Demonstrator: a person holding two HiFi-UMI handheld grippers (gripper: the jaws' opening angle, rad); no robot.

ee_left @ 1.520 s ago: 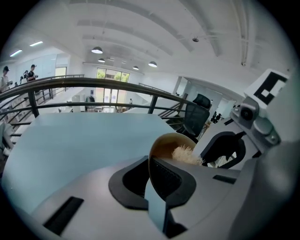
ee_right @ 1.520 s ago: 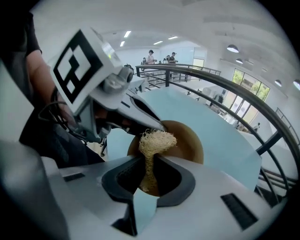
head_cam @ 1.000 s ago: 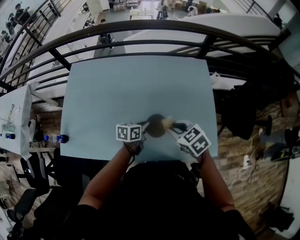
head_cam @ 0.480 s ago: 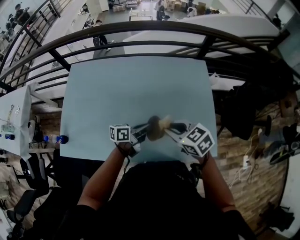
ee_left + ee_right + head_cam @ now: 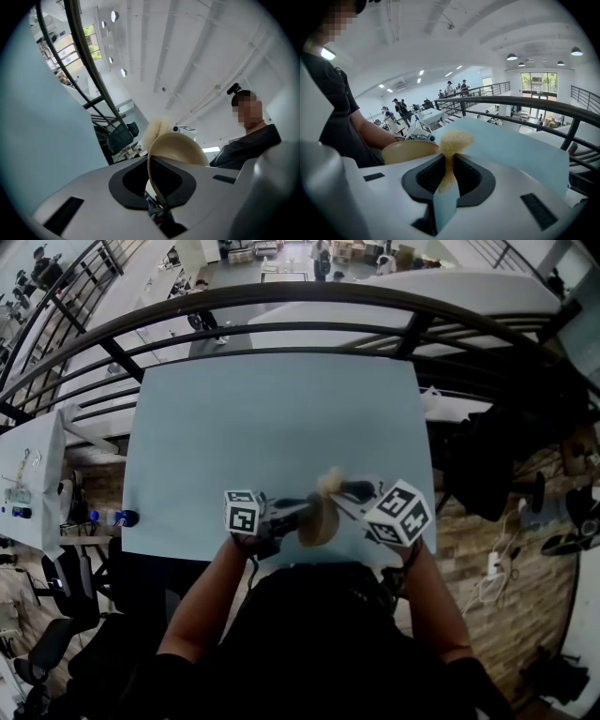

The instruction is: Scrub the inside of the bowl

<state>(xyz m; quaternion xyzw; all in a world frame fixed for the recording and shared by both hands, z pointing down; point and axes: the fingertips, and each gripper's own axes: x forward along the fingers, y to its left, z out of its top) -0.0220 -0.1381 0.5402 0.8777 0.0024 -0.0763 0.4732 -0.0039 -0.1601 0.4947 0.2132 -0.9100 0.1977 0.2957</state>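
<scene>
Tan and tipped on edge now: lifts the bowl (image 5: 317, 523) off the counter (image 5: 262, 418) with left tool (image 5: 298, 514) clamped on its rim, keeps scrubber (image 5: 330, 484) pinched in right tool (image 5: 345, 493) just above.

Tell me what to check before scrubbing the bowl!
1. Left gripper shut on the bowl rim: ok.
2. Right gripper shut on the sponge: ok.
3. Bowl up off the table and tipped: ok.
4. Sponge inside the bowl: not ok, it is outside, by the rim.
5. Sponge touching the bowl: cannot tell.
</scene>
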